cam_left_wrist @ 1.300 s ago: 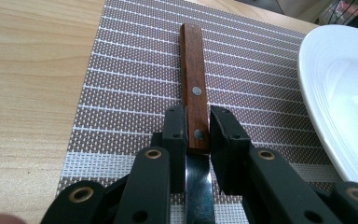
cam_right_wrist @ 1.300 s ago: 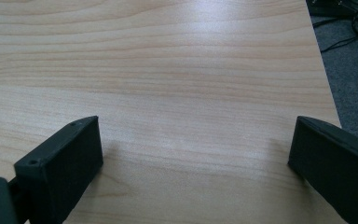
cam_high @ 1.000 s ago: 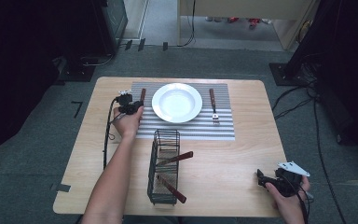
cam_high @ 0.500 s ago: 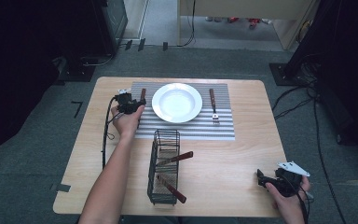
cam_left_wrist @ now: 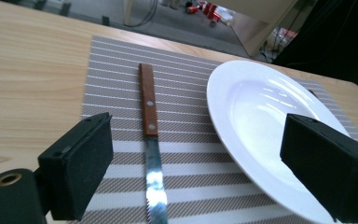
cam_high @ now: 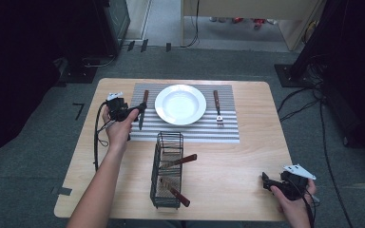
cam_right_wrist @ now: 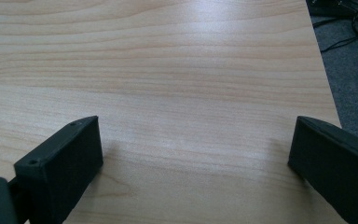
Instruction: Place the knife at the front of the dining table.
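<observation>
Between frames we barely moved: left gripper (cam_high: 134, 112) spread wide over the knife (cam_left_wrist: 149, 140), which lay flat on the placemat (cam_high: 228, 124) left of the plate (cam_high: 180, 104); right gripper (cam_high: 266, 181) also spread, idling near the desk's front-right corner; looked like knife placement done

The table (cam_high: 247, 156) is pale wood with a smooth, faintly shiny grain. The striped placemat (cam_left_wrist: 116, 121) looks woven and matt. The plate (cam_left_wrist: 261, 116) is glossy white. The knife (cam_left_wrist: 150, 140) has a reddish wooden handle with metal rivets and a shiny serrated metal blade. The basket (cam_high: 166, 175) is dark wire.
</observation>
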A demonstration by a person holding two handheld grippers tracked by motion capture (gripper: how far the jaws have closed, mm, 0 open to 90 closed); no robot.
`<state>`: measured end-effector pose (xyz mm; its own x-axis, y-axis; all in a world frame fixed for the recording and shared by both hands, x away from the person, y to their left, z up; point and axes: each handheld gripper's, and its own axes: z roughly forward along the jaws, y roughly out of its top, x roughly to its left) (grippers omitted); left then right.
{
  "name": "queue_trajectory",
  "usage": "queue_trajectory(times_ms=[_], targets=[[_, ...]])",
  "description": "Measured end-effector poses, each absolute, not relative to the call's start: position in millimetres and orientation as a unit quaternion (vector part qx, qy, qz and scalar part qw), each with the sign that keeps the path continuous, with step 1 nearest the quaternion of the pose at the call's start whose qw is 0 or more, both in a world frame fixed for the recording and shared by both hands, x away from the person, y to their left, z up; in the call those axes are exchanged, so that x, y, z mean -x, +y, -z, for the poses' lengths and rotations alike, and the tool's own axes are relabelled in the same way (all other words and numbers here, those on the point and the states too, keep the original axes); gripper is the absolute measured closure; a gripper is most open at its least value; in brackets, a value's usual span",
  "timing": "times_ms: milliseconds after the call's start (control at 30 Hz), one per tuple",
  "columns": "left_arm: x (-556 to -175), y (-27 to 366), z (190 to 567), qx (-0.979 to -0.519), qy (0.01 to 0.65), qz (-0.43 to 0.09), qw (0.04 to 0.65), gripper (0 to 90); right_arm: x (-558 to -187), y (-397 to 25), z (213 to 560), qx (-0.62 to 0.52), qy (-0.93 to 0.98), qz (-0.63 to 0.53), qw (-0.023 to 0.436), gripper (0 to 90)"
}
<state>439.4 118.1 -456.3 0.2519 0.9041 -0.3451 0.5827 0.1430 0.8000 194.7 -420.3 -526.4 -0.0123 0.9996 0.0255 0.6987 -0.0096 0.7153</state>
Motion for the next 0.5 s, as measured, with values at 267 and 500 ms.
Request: queue_trajectory(times_ms=[267,500], targets=[[-405,131,453,-0.637,0.576,-0.153,0.489,6.7,-195,-420,526,-0.651,0.652,-0.284,0.264,2.2],[-374,147,452,-0.651,0.569,-0.167,0.474,1.7,-195,-420,526,-0.651,0.652,-0.284,0.264,2.2]])
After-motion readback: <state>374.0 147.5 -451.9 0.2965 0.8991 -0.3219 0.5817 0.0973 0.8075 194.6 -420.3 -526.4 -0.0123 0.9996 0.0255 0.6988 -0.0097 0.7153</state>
